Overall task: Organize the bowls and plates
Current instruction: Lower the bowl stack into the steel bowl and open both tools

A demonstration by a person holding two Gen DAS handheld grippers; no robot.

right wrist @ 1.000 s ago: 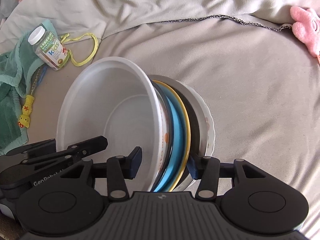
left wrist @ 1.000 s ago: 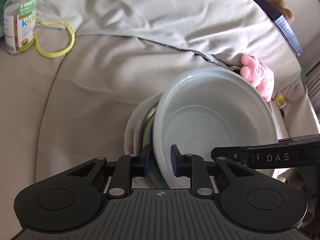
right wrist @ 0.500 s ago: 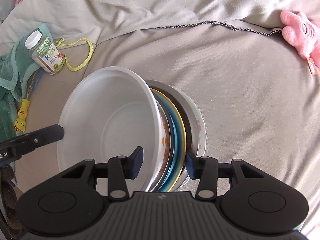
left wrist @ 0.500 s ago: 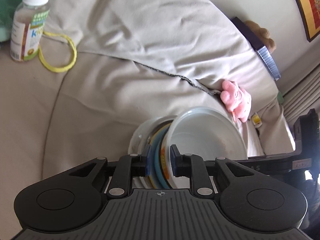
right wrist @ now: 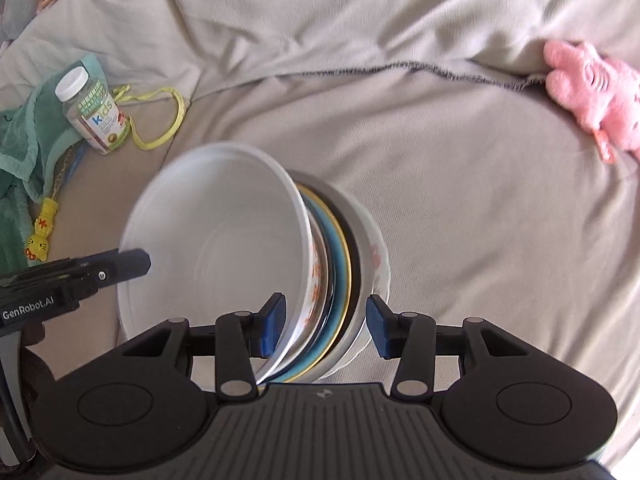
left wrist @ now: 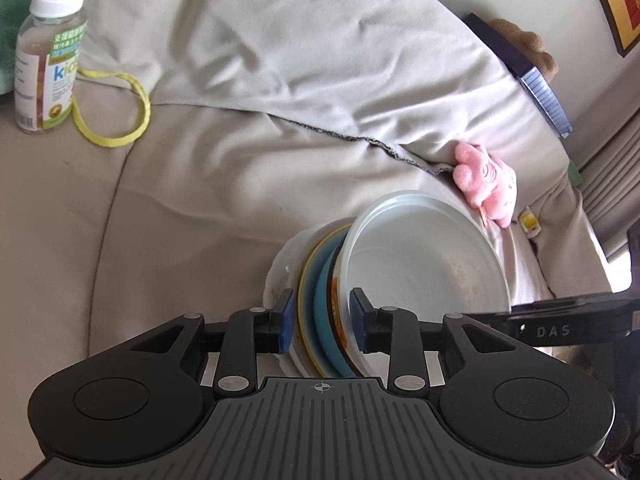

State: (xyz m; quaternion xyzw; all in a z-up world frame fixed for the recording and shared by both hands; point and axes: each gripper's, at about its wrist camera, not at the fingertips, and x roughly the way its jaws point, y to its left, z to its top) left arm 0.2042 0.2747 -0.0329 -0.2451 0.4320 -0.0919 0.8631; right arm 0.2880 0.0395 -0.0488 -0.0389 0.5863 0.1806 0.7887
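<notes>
Blue pads frame the action. At 6 o'clock in the left wrist view, the left gripper [left wrist: 322, 308] has just been widening. A second ago it nipped only the white bowl [left wrist: 420, 272] by its rim; now its jaws straddle the whole stack of dishes [left wrist: 320, 292], and the camera has backed away. Whether those pads press, I cannot tell.

At 6 o'clock in the right wrist view, the right gripper [right wrist: 325, 312] is partly spread and pinching the stack. One pad sits inside the bowl and the other against the outermost white plate [right wrist: 370, 256]. The dishes stand on edge, bowl facing 9 o'clock, with blue and yellow-rimmed plates sandwiched between. The left gripper's finger has slid out to the bowl's rim at 9 o'clock.

Beyond lies a beige sofa cover [right wrist: 460, 240], wrinkled. A vitamin bottle [right wrist: 92, 116], yellow cord [right wrist: 172, 120] and green cloth [right wrist: 24, 140] sit at 10 o'clock. A pink plush toy [right wrist: 592, 84] rests at 2 o'clock.
</notes>
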